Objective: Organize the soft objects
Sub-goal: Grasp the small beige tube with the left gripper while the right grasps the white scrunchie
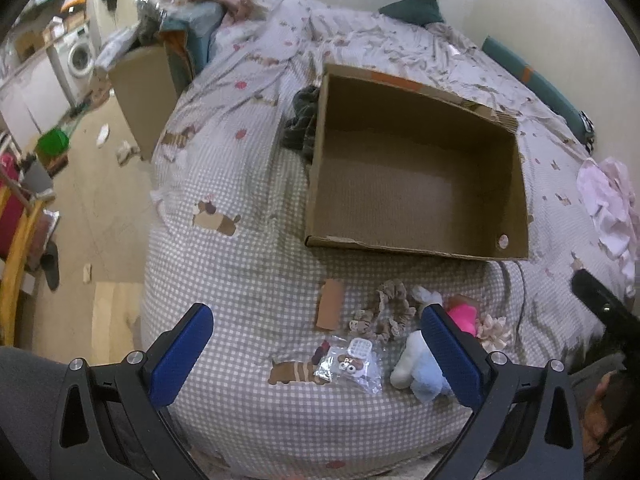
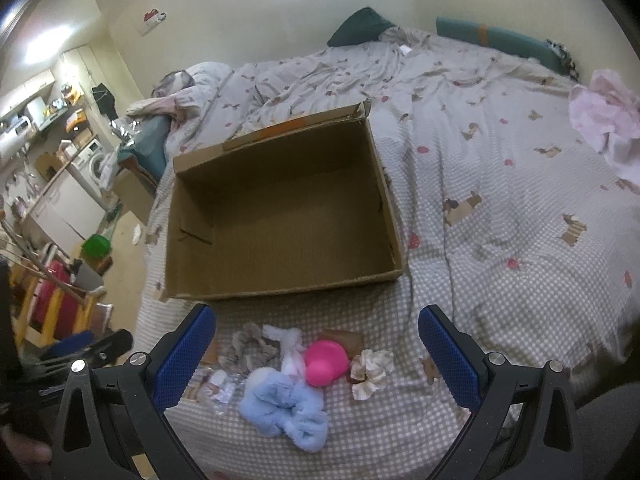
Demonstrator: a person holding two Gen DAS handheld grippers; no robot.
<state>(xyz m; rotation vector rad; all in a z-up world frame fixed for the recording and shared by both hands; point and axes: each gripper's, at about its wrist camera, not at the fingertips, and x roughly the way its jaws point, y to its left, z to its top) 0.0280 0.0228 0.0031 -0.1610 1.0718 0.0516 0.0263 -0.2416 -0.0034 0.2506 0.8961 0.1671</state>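
Observation:
An open, empty cardboard box point(image 1: 416, 184) point(image 2: 280, 216) lies on the checked bed cover. In front of it lies a cluster of soft things: a light blue fluffy toy point(image 2: 280, 408) point(image 1: 420, 376), a pink ball-like piece point(image 2: 325, 362) point(image 1: 464, 316), a beige scrunchie point(image 1: 390, 312) point(image 2: 250, 346), a cream scrunchie point(image 2: 370, 368) point(image 1: 494, 330) and a small clear packet point(image 1: 352, 364) point(image 2: 218, 390). My left gripper point(image 1: 316, 358) is open and empty above the packet. My right gripper point(image 2: 316, 358) is open and empty above the pink piece and the blue toy.
A dark cloth point(image 1: 300, 120) lies at the box's left side. A pink garment point(image 2: 604, 116) lies at the bed's right. A second cardboard box point(image 1: 144, 92) stands by the bed's left edge, beyond which the floor point(image 1: 92, 208) drops away. Pillows lie at the far end.

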